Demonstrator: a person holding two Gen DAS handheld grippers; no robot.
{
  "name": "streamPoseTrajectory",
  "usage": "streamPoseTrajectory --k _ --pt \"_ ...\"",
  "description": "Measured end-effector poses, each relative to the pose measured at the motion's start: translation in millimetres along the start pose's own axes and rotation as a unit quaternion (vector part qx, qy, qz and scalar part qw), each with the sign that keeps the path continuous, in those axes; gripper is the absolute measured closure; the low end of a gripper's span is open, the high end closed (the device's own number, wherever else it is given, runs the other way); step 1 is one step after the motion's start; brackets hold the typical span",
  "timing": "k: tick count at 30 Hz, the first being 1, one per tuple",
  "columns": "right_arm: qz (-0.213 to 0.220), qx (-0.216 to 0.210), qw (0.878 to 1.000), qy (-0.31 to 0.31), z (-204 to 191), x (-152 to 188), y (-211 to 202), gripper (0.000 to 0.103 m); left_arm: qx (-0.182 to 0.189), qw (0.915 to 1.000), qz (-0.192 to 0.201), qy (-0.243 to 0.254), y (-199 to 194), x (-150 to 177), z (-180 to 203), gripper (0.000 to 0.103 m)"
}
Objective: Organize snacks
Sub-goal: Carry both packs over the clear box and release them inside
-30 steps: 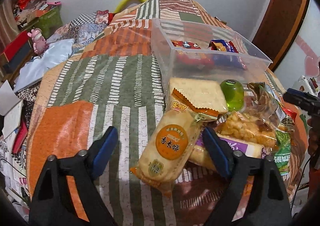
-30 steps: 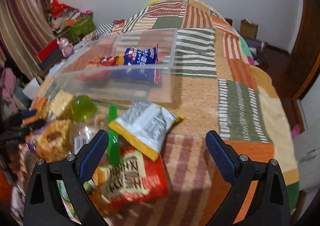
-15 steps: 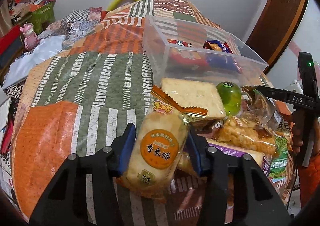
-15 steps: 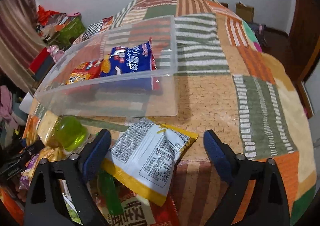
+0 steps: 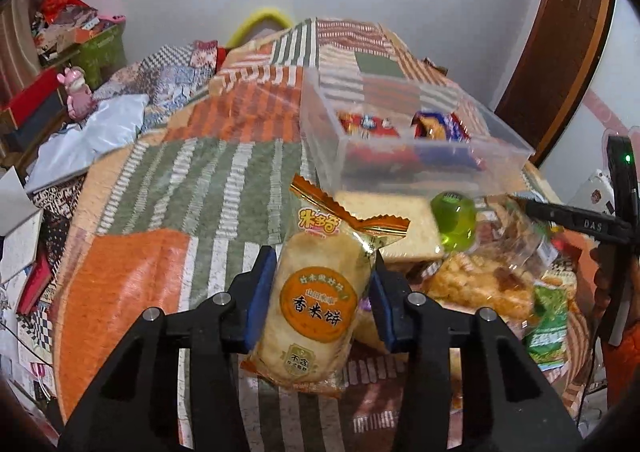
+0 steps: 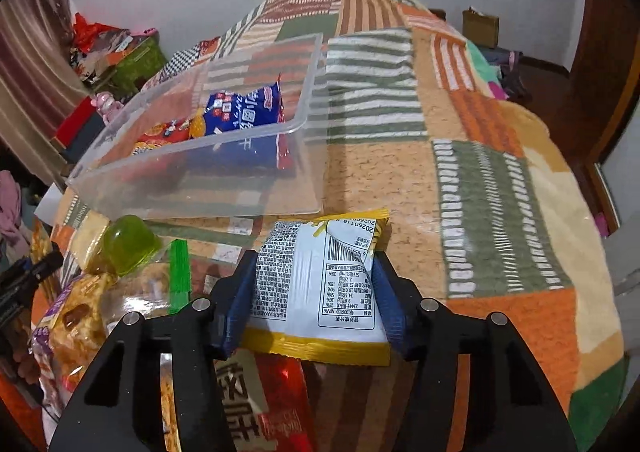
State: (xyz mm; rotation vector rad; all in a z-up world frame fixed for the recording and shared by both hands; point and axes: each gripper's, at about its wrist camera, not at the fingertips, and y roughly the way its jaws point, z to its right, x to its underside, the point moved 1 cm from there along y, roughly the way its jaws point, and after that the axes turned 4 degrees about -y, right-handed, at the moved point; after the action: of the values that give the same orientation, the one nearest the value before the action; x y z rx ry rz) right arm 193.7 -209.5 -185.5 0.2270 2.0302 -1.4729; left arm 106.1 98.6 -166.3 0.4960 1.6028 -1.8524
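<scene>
Rice-cracker pack (image 5: pixel 316 308) was pinched by left gripper (image 5: pixel 320 306), white-and-yellow packet (image 6: pixel 316 288) by right gripper (image 6: pixel 312 300); both probably meant for clear bin (image 6: pixel 192 187).

In front of you the clear bin (image 5: pixel 416 139) sits on the bed (image 5: pixel 200 179) with 2 snack packs lying inside it, and the loose snacks are heaped on the bed just before its near wall. Your left gripper (image 5: pixel 322 292) has the rice cracker pack (image 5: pixel 316 300) between its fingers (image 5: pixel 260 284), with a flat cracker packet (image 5: pixel 400 223) behind it and the jelly cup (image 5: pixel 454 219) to that packet's right. Your right gripper (image 6: pixel 314 292) has the yellow-edged snack bag (image 6: pixel 320 284) between its fingers (image 6: pixel 384 292), above another pack, with the jelly cup to its left.
</scene>
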Motion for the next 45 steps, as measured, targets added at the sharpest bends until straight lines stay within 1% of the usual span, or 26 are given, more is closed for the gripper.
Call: streamPoseTrajectory --k 7,13,18,22,29,35,40,45 --pt "0.040 0.004 0.999 -0.007 -3.7 -5.1 -30.4 0.051 0.005 0.9991 0.042 0.001 -25.5 -21.9 8.8 0.059" --pt "0.086 -0.004 0.996 -0.020 -16.1 -22.8 -56.7 0.051 0.017 0.9969 0.076 0.010 -39.7 -47.8 24.3 0.059" --pt "0.112 -0.010 0.993 -0.037 -28.9 -40.9 -63.4 0.051 0.028 0.9952 0.093 0.015 -42.1 -69.2 38.8 0.059" --pt "0.124 -0.018 0.991 -0.046 -37.6 -52.6 -63.8 0.051 0.033 0.9940 0.101 0.024 -38.9 -85.0 52.2 0.059" --pt "0.140 -0.025 0.988 -0.059 -47.2 -73.8 -59.9 0.051 0.034 0.9936 0.103 0.033 -23.3 -107.3 67.7 0.059" --pt "0.143 -0.036 0.987 -0.064 -49.4 -91.7 -48.2 0.051 0.035 0.9944 0.093 0.036 1.2 -122.0 76.9 0.059" --pt "0.129 -0.036 0.988 -0.073 -51.9 -102.4 -29.7 0.050 0.037 0.9958 0.076 0.034 25.1 -131.1 81.7 0.059" --pt "0.103 -0.036 0.991 -0.081 -51.4 -106.8 -8.5 0.051 0.038 0.9972 0.054 0.036 47.8 -136.7 84.1 0.059"
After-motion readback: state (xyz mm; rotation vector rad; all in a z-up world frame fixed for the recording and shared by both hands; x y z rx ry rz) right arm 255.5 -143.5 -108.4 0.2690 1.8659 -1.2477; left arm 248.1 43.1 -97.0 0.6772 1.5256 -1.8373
